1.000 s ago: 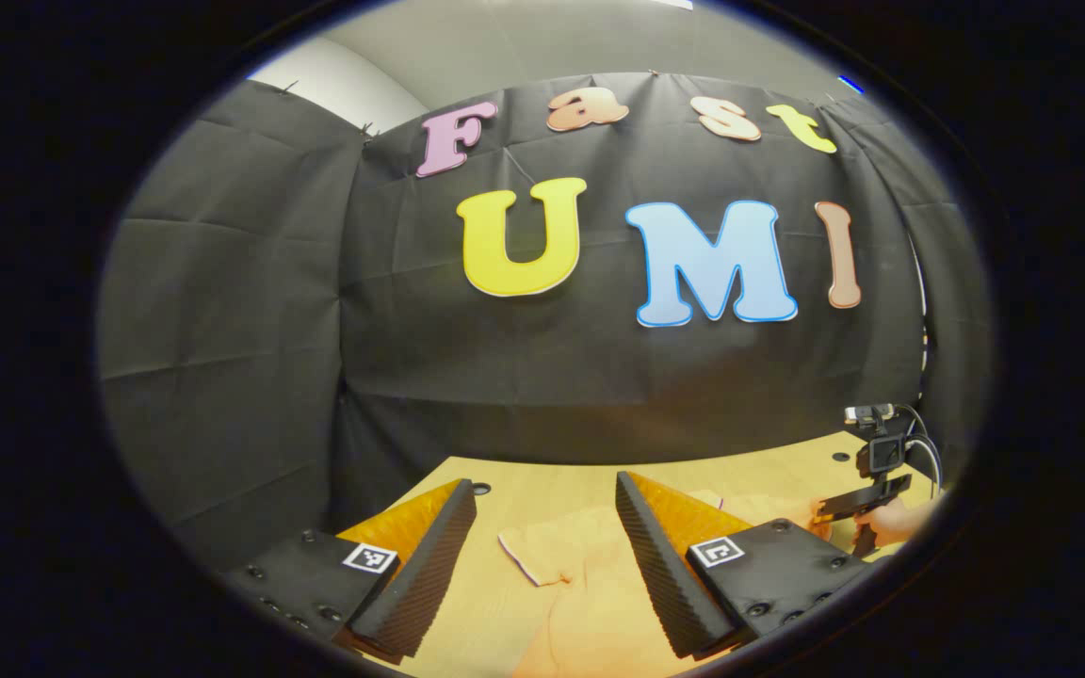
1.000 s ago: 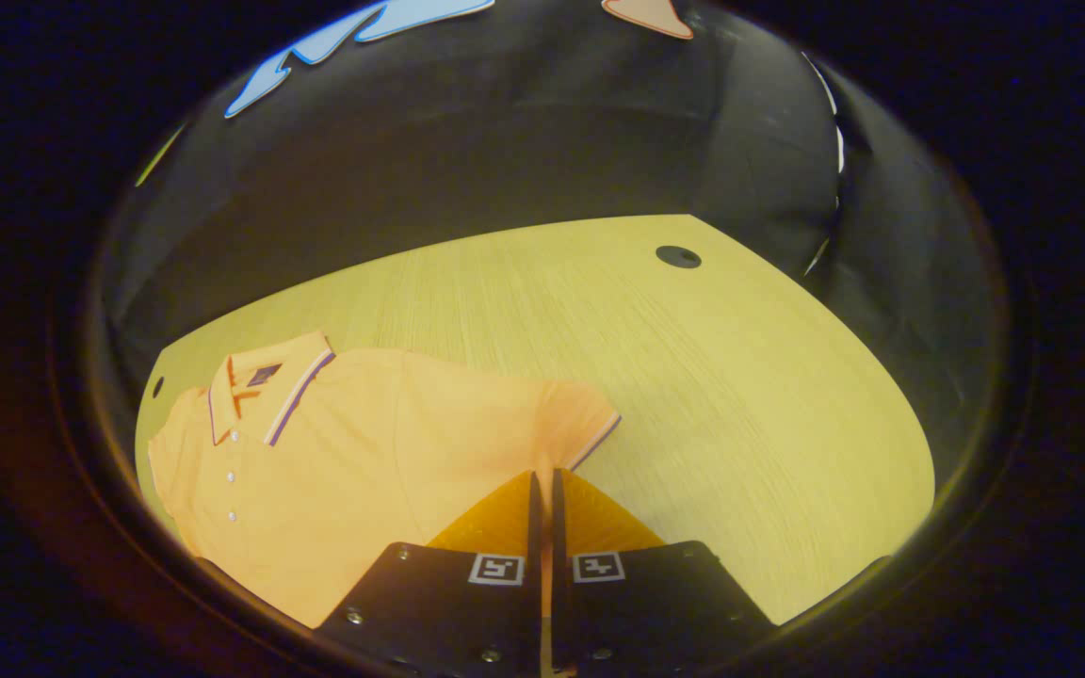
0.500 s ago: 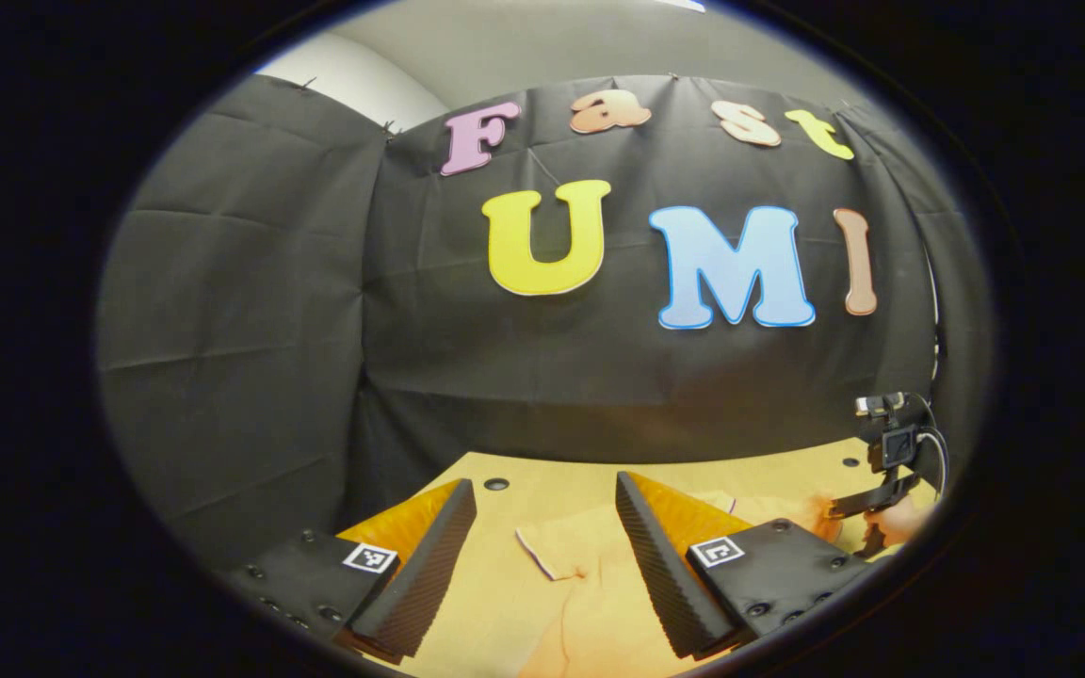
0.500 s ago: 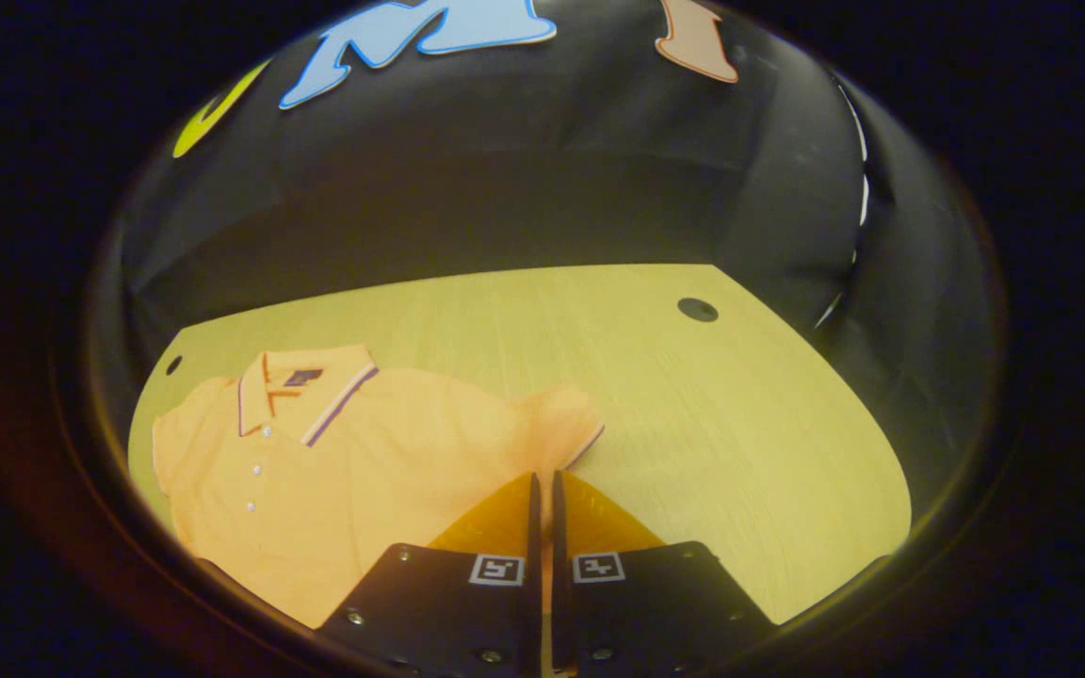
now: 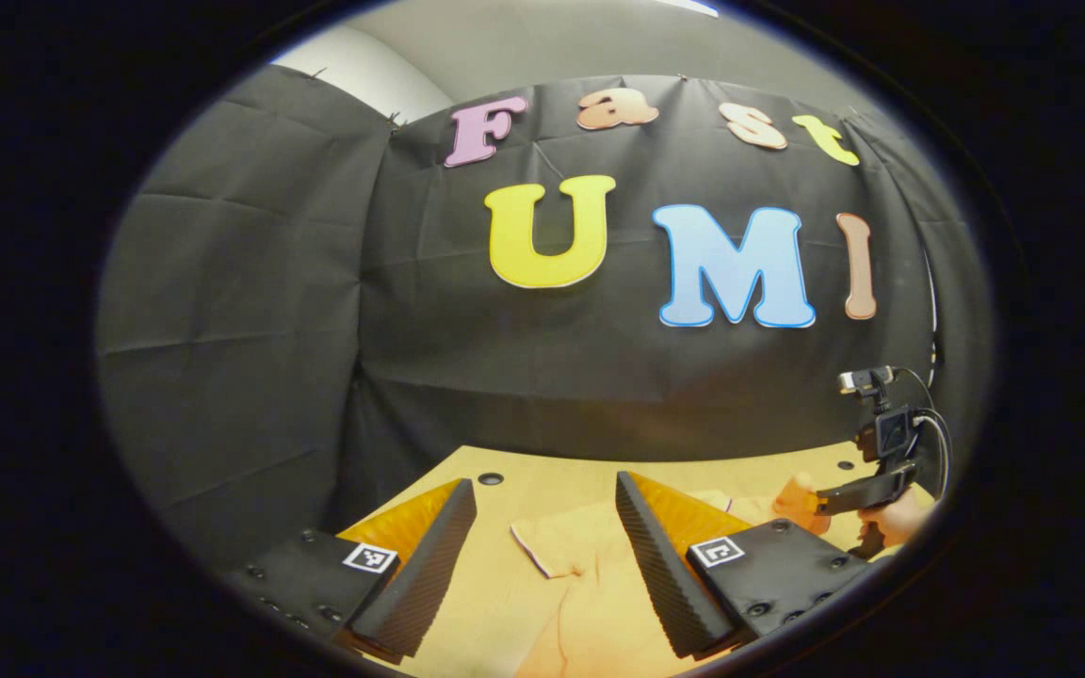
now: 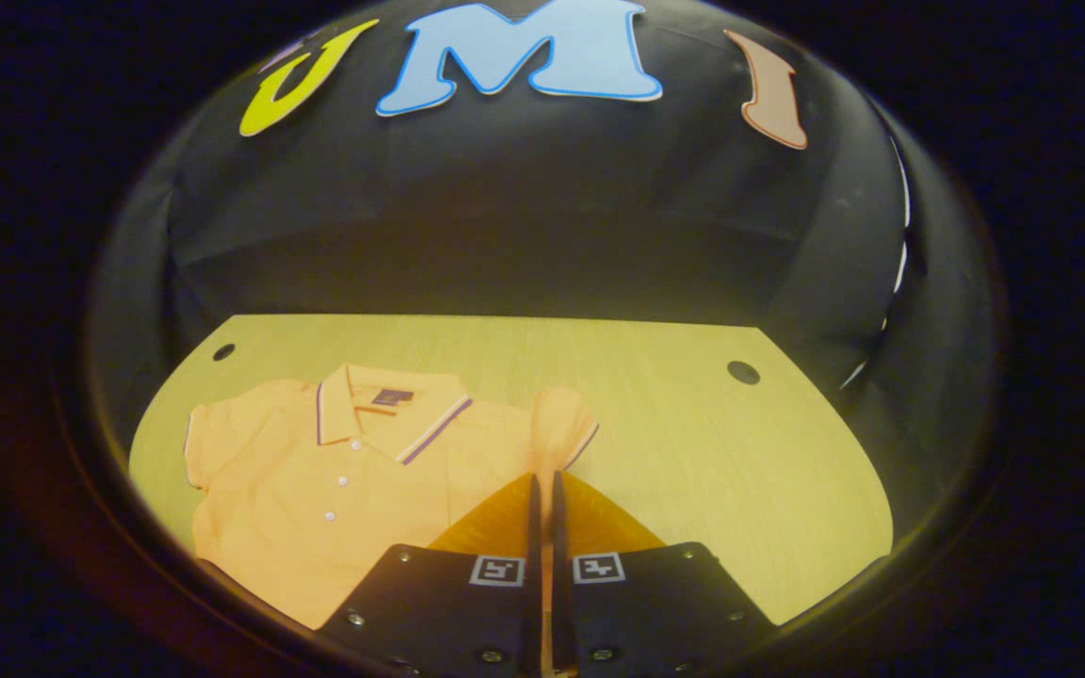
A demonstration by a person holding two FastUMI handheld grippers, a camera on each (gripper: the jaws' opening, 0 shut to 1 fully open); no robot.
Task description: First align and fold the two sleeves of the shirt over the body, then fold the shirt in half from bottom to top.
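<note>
An orange polo shirt (image 6: 354, 480) lies face up on the wooden table (image 6: 693, 452), its striped collar (image 6: 392, 414) toward the back wall. My right gripper (image 6: 542, 485) is shut on the shirt's right sleeve (image 6: 563, 426), which stands raised off the table. In the left gripper view that gripper (image 5: 867, 490) and the hand (image 5: 898, 524) holding it appear at the far right, with a peak of orange cloth (image 5: 795, 493) pinched up. My left gripper (image 5: 542, 513) hovers open over the other sleeve (image 5: 557, 551), which lies flat between its fingers.
The table has small dark holes (image 6: 743, 372) near its back corners (image 5: 490, 478). Black cloth walls close in the back and both sides. Bare wood stretches to the right of the shirt.
My right gripper has risen and tipped upward, pulling the right sleeve up and inward off the table. The left gripper has stayed open over the left sleeve, barely shifting.
</note>
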